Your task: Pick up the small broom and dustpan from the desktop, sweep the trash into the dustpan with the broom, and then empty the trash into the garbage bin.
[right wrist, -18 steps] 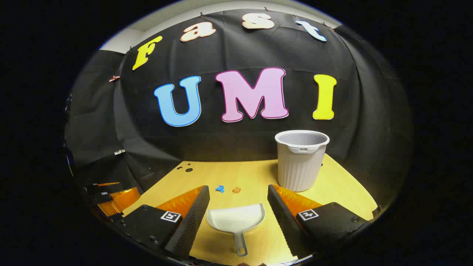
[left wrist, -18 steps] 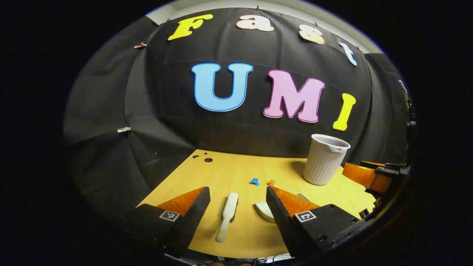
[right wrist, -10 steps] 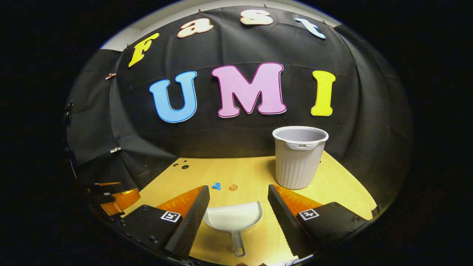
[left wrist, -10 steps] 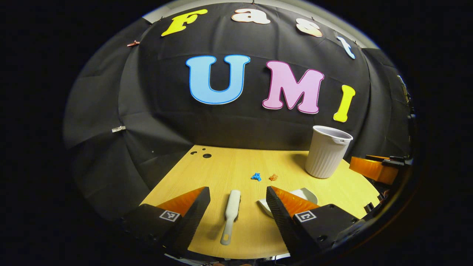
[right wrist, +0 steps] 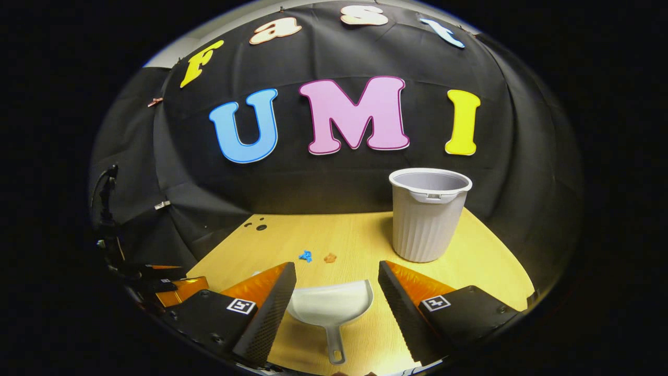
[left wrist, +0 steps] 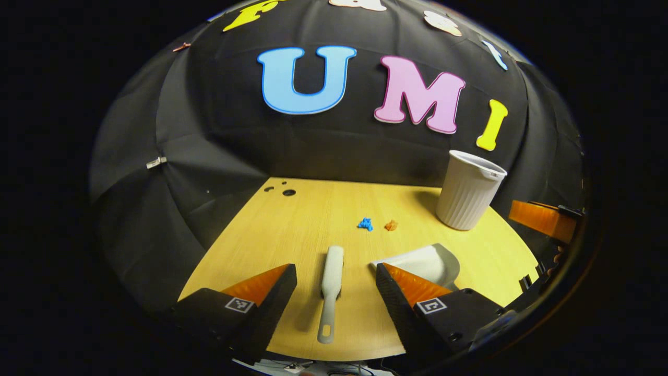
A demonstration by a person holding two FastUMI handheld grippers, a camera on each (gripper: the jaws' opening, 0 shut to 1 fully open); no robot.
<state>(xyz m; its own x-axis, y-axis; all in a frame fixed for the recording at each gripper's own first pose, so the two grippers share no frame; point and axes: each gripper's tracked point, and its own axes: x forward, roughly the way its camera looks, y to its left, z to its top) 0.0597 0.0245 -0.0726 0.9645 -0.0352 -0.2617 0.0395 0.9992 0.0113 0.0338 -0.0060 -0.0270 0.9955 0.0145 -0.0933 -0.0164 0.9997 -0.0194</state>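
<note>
**Left gripper view and right gripper view: broom and dustpan lie on the desk**

Left gripper view looks down at a yellow wooden desk (left wrist: pixel 292 230). The left gripper (left wrist: pixel 336 274) hangs over the near edge with its two fingers wide apart. They hold nothing. The small broom (left wrist: pixel 331 284) lies flat on the desk between the two fingers. It is pale grey. Its handle points to the near edge, and its brush end points to the back wall. The fingers do not touch it.

The dustpan (left wrist: pixel 425 261) lies just right of the broom, partly hidden behind the right finger. Farther back are two bits of trash, a blue scrap (left wrist: pixel 366 224) and an orange scrap (left wrist: pixel 391 225). They sit close together, near the middle of the desk. The garbage bin (left wrist: pixel 468 190) stands upright at the back right. It is pale with ribbed sides. The right gripper (left wrist: pixel 543 219) pokes in at the far right edge.

Right gripper view has its own fingers wide apart too, and holding nothing. The dustpan lies flat between them, its handle toward the near edge and its open mouth toward the trash. The fingers do not touch it. The bin stands behind and to the right.
</note>
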